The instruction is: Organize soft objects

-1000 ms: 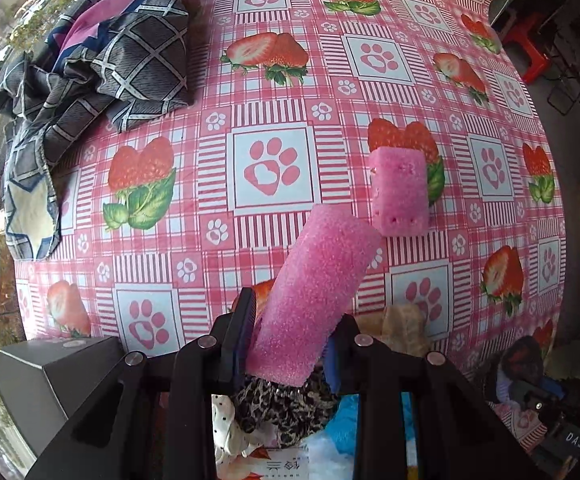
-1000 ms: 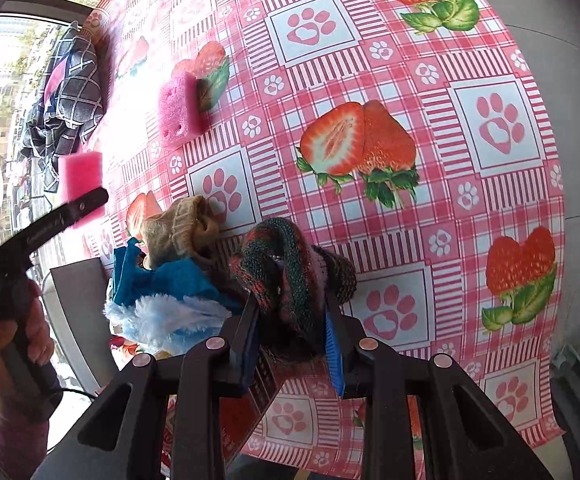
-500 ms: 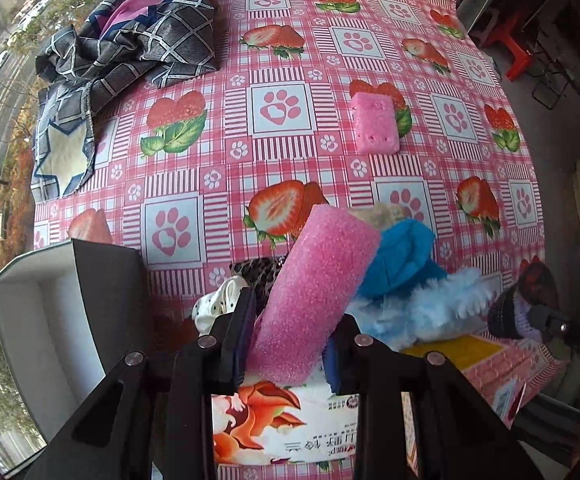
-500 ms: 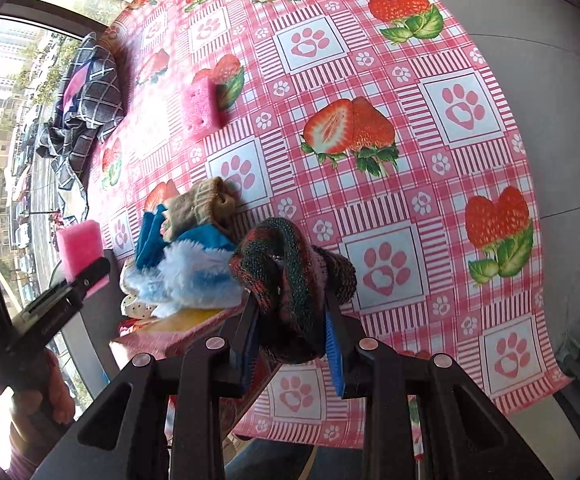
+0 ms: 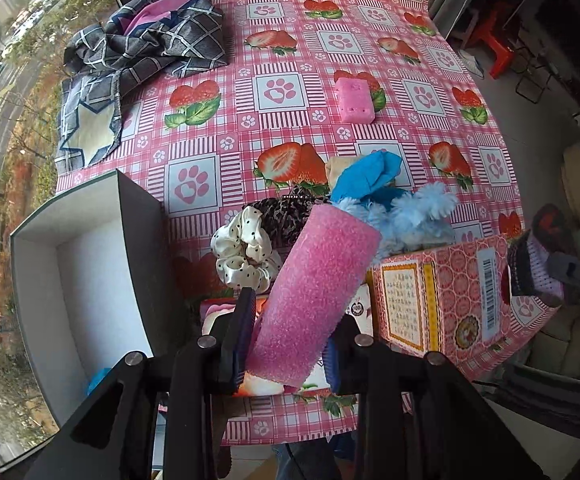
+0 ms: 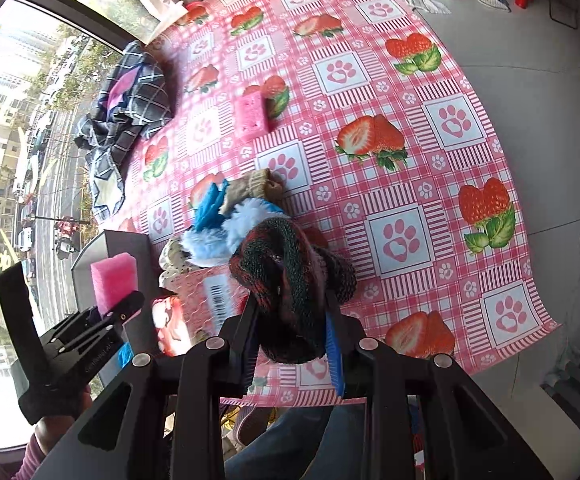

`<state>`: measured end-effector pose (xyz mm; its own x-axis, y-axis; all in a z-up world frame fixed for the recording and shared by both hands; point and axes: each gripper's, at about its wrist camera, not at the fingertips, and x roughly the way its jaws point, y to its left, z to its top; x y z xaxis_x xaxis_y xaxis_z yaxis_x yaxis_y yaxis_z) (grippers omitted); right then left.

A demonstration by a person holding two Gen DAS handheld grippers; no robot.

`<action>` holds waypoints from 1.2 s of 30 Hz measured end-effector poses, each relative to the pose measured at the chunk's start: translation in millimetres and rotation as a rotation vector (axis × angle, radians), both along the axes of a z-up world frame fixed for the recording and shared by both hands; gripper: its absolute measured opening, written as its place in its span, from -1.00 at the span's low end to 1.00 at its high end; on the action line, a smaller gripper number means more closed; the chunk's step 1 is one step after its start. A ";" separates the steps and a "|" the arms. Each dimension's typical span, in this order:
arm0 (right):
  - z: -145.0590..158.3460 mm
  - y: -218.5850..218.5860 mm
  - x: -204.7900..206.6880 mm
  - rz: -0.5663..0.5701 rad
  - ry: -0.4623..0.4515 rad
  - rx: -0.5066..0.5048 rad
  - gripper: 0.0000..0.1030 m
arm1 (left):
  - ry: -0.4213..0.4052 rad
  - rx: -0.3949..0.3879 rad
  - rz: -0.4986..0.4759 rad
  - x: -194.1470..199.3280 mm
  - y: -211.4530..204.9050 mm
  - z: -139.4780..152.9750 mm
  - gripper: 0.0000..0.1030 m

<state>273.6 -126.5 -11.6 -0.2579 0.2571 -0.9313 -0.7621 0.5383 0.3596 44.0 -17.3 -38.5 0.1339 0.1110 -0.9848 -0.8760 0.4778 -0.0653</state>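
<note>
My left gripper (image 5: pixel 287 340) is shut on a pink foam sponge block (image 5: pixel 318 292), held above the table's near edge beside an open grey box (image 5: pixel 89 280). My right gripper (image 6: pixel 292 344) is shut on a dark knitted red-green cloth (image 6: pixel 290 280) and hangs over the near table edge. A second pink sponge (image 5: pixel 354 100) lies flat mid-table. A pile of soft items sits near the front: a white dotted scrunchie (image 5: pixel 243 256), a leopard scrunchie (image 5: pixel 281 216), blue fluffy fabric (image 5: pixel 402 212) and a tan knitted piece (image 6: pixel 255 186).
A pink patterned carton (image 5: pixel 438 292) lies at the front edge beside the pile. A crumpled dark checked cloth (image 5: pixel 149 44) covers the far left corner. The round table's strawberry-and-paw tablecloth (image 5: pixel 277 92) ends at a window on the left. A red stool (image 5: pixel 498 48) stands on the floor.
Both grippers have risen and pulled back toward the near edge with their loads still held. The grey box and the pink carton have come into the left wrist view.
</note>
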 end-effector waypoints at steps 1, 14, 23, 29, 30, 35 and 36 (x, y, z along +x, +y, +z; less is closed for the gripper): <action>4.6 -0.9 -4.3 0.002 -0.004 0.008 -0.42 | -0.005 0.003 0.006 -4.3 -2.0 2.4 -0.37; 39.4 -1.4 -58.2 0.057 -0.059 0.078 -0.42 | -0.042 0.049 0.091 -65.2 -8.2 25.7 -0.37; 41.6 14.1 -117.1 0.166 -0.047 0.086 -0.42 | -0.046 0.067 0.141 -108.7 -7.5 31.4 -0.36; 38.9 28.0 -156.4 0.260 -0.034 0.081 -0.42 | -0.034 0.059 0.223 -149.9 -7.8 28.0 -0.36; 38.9 30.9 -162.4 0.276 -0.034 0.080 -0.42 | -0.033 0.057 0.237 -156.2 -8.0 27.4 -0.36; 40.2 43.0 -188.8 0.351 -0.038 0.080 -0.42 | -0.031 0.051 0.304 -185.7 -11.2 24.7 -0.36; 40.1 45.0 -193.5 0.364 -0.039 0.080 -0.42 | -0.030 0.048 0.315 -190.3 -11.6 24.1 -0.36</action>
